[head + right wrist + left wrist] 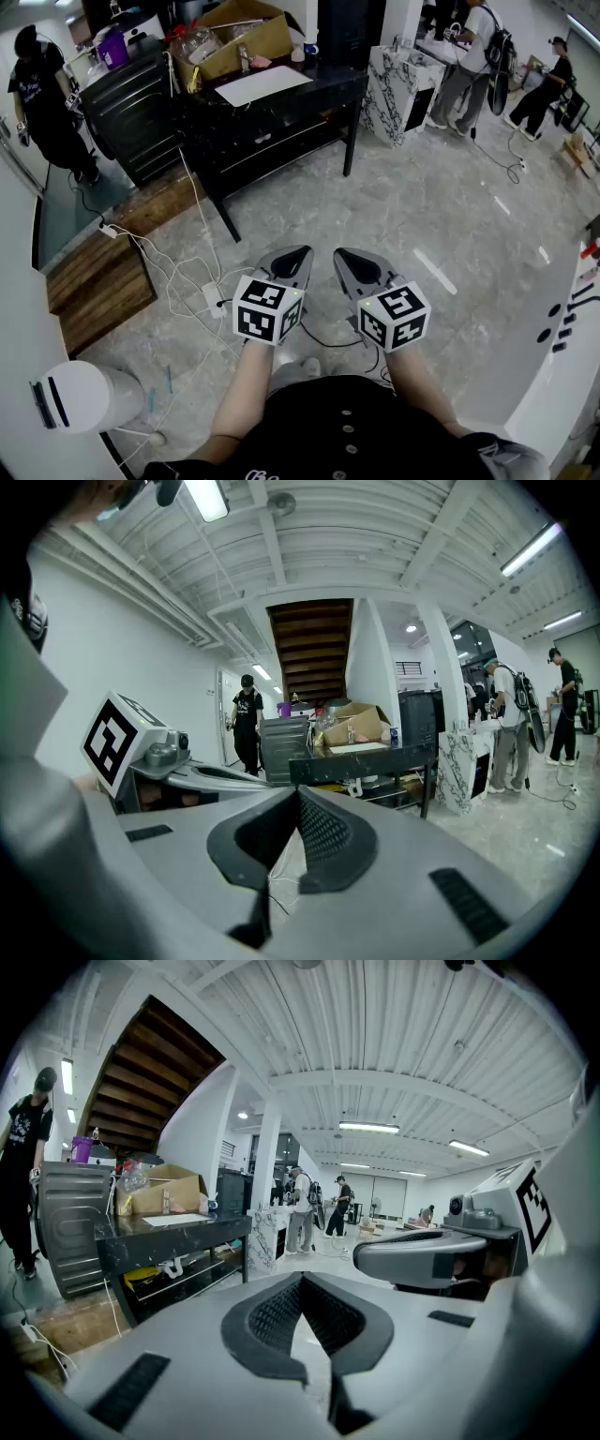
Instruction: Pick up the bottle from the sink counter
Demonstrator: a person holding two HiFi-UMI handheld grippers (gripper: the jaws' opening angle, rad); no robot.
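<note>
1. Your left gripper [296, 253] [302, 1279] is closed, its jaws meeting at the tips with nothing between them.
2. Your right gripper [345, 255] [296, 792] is closed and empty too. The 2 hang side by side, just apart, over the floor.
3. A small slim brownish bottle [244, 58] stands near the back edge of the long black table [309, 89], well apart from both grippers. You cannot tell whether it is the task's bottle.
4. Beside it sits an open brown cardboard box [246, 37]. A flat white sheet [262, 84] lies toward the table's front edge.
5. A dark ribbed case [131, 108] stands at the table's left end.
6. Between you and the table, loose white cables [178, 272] trail across the floor to a white power strip [212, 298].
7. A white cylindrical bin [80, 396] stands at your lower left, and a white counter with dark slots [562, 394] is at your right.
8. The floor is glossy grey marble tile [450, 216], with brown wooden steps [98, 281] to the left.
9. 1 person [42, 94] stands at the left, and 2 others [469, 52] are at the back right near a marble-patterned block [398, 80].
</note>
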